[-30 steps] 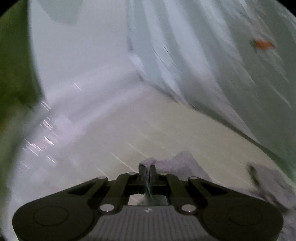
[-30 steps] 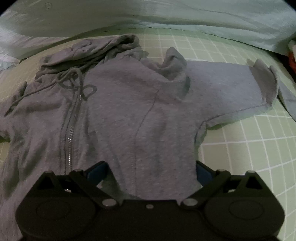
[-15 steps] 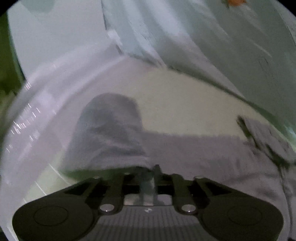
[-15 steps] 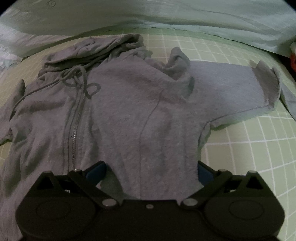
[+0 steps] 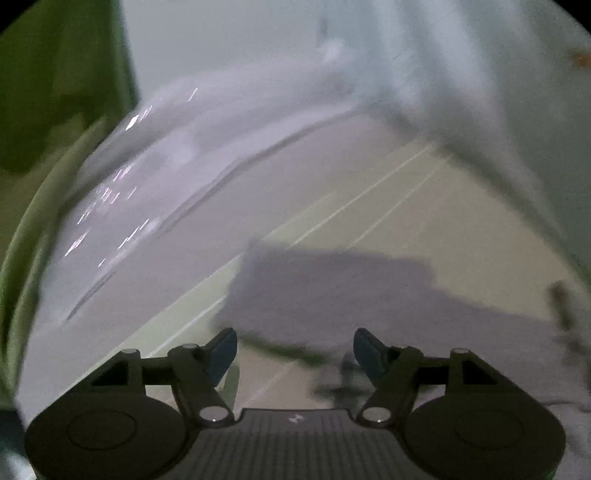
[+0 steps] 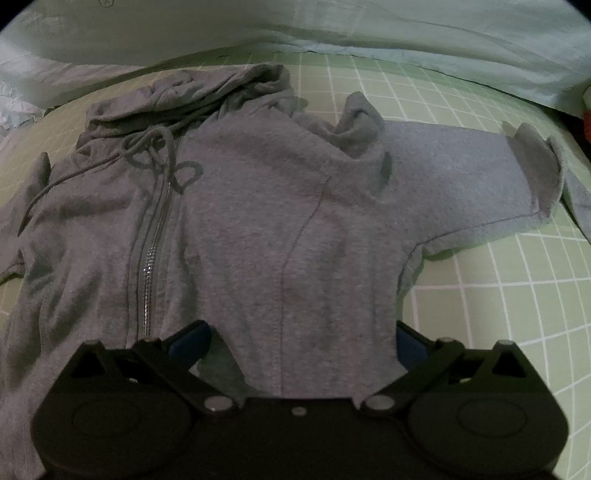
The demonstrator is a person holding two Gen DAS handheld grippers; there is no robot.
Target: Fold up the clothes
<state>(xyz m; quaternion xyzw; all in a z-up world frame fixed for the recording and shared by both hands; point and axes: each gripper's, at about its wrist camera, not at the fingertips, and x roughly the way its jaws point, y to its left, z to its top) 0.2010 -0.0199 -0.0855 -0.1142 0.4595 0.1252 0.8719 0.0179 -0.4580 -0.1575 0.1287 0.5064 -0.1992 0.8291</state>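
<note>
A grey zip-up hoodie (image 6: 258, 229) lies front up on a green grid-patterned sheet (image 6: 498, 314), hood (image 6: 192, 99) at the far side, drawstrings (image 6: 162, 158) loose by the zipper (image 6: 151, 254). One sleeve (image 6: 461, 184) stretches out to the right. My right gripper (image 6: 299, 343) is open, its jaws standing on either side of the lower body fabric. In the blurred left wrist view a grey sleeve (image 5: 332, 288) lies flat on the sheet just beyond my left gripper (image 5: 295, 350), which is open and empty.
A pale blue-green blanket or pillow (image 6: 369, 33) runs along the far side of the bed, and it also shows in the left wrist view (image 5: 480, 92). White bedding (image 5: 166, 166) and a green wall (image 5: 55, 92) lie to the left. An orange object (image 6: 586, 118) sits at the far right edge.
My left gripper was shut on the grey sleeve, carried it across, then opened and let it go; the sleeve now lies flat. The right gripper stayed open and crept slightly closer.
</note>
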